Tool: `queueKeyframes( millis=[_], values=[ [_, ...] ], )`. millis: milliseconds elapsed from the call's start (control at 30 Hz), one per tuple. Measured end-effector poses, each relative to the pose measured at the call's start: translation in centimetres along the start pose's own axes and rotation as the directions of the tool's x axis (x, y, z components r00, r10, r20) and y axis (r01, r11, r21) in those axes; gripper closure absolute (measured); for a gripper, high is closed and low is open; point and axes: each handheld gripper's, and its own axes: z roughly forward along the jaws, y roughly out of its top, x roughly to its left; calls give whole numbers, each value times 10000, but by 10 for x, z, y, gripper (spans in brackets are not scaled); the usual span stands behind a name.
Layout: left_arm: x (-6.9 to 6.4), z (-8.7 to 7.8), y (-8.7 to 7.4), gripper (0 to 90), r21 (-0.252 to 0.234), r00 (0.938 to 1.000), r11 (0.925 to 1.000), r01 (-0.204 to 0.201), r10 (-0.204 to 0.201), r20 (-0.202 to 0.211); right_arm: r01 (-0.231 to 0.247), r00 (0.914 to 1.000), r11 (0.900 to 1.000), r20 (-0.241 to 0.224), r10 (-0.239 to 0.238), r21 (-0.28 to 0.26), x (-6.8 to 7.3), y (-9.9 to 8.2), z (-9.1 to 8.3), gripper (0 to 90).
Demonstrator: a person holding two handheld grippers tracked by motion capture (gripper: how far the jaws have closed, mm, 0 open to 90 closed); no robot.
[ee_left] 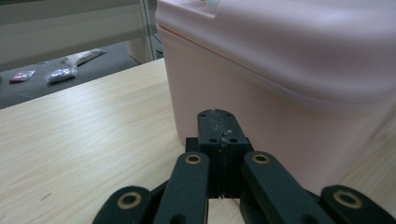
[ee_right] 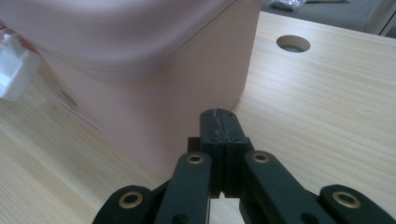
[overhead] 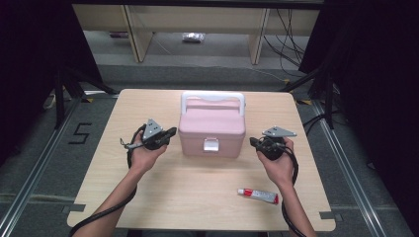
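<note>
From the high view, a pale pink plastic box with a rounded lid (overhead: pixel 211 129) stands a little beyond the middle of the light wooden table (overhead: pixel 163 192). Its white carrying handle (overhead: pixel 213 99) lies along the far edge of the lid and a small white latch (overhead: pixel 211 144) sits on the near wall. The left gripper (overhead: pixel 170 132) is held just left of the box, its black jaws pointing at the box's left wall. The right gripper (overhead: pixel 253 142) is held just right of the box, pointing at the right wall — one gripper on either flank, each near the box's near corner. Near the table's near right edge lies a white tube with a red cap and red end (overhead: pixel 258 195), well apart from both hands.

In the left gripper view, the left gripper (ee_left: pixel 219 122) has its two jaws pressed flat together with nothing between them. The pink box (ee_left: pixel 299 84) rises just beyond the tips; whether the tips touch its wall cannot be told.

In the right gripper view, the right gripper (ee_right: pixel 220 122) is likewise pressed together and empty, its tips at the box's (ee_right: pixel 154 79) lower corner — contact is not clear. The white latch (ee_right: pixel 11 67) shows at the left edge, and a round hole in the tabletop (ee_right: pixel 293 43) lies farther off.
</note>
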Motion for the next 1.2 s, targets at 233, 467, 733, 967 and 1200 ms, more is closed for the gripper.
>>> queueKeyframes(
  millis=[233,467,733,967,1200],
  values=[
    [-2,3,3,896,53,9998,9998,-195,195,24,58,10000,10000,13,-58,77,3,6,11,900],
    [-6,6,5,897,54,9993,9994,-343,343,122,128,9999,9998,-21,-128,133,4,12,15,900],
    [-5,6,6,897,106,9990,9990,-431,429,108,430,9991,9989,30,-430,179,6,18,16,900],
    [-5,7,7,896,130,9988,9988,-475,473,112,235,9997,9996,-64,-234,133,8,17,19,900],
    [-9,11,9,896,170,9975,9976,-676,672,211,556,9984,9982,100,-559,236,5,17,16,900]
  ],
)
